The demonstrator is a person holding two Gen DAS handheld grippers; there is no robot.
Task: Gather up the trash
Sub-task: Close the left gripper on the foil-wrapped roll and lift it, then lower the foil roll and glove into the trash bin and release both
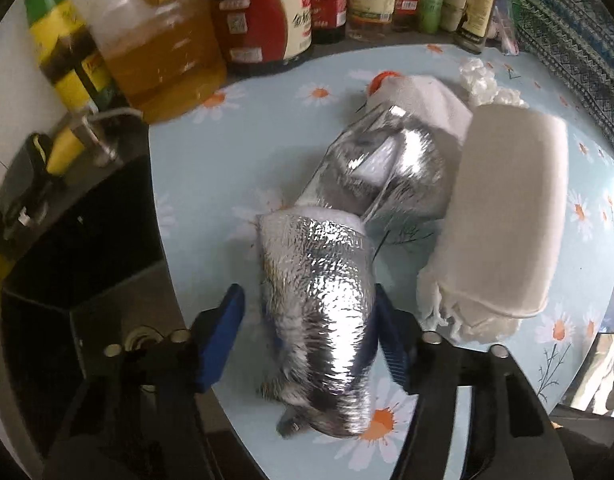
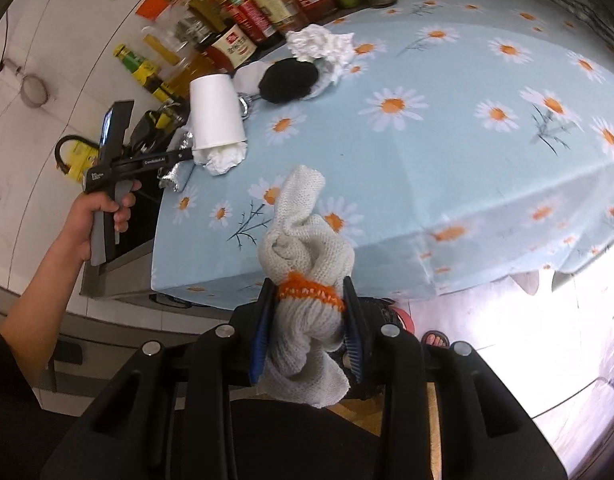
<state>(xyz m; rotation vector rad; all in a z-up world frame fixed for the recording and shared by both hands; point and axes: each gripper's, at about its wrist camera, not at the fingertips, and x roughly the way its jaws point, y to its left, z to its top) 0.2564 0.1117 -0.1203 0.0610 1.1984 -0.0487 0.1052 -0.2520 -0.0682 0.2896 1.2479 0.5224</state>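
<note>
Left wrist view: my left gripper (image 1: 309,326) straddles a crumpled foil wrap (image 1: 319,320) that lies on the daisy-print tablecloth (image 1: 187,168). The right blue pad (image 1: 389,338) touches the foil, while the left one stands a little off it, so the jaws look open around the piece and not yet clamped. Just beyond lies a second foil bag (image 1: 383,172) with something white tucked in its far end, and to its right a paper cup (image 1: 507,208) on its side, stuffed with tissue (image 1: 459,320). More crumpled white paper (image 1: 483,80) sits behind the cup, and a row of sauce and oil bottles (image 1: 267,24) lines the wall.

Right wrist view: my right gripper (image 2: 309,328) is clamped on a knotted knit glove with an orange cuff (image 2: 307,292), held off the near edge of the table. On the cloth further in I see the cup (image 2: 217,110), a dark bundle (image 2: 289,80) and white wadding (image 2: 321,44).

Progress, as I judge it: one item is lifted, one is about to be gripped, and the cup, second foil bag, dark bundle and loose paper are still on the table. No bin is visible in either view, so I cannot tell where the collected pieces go or whether any are already in.
</note>
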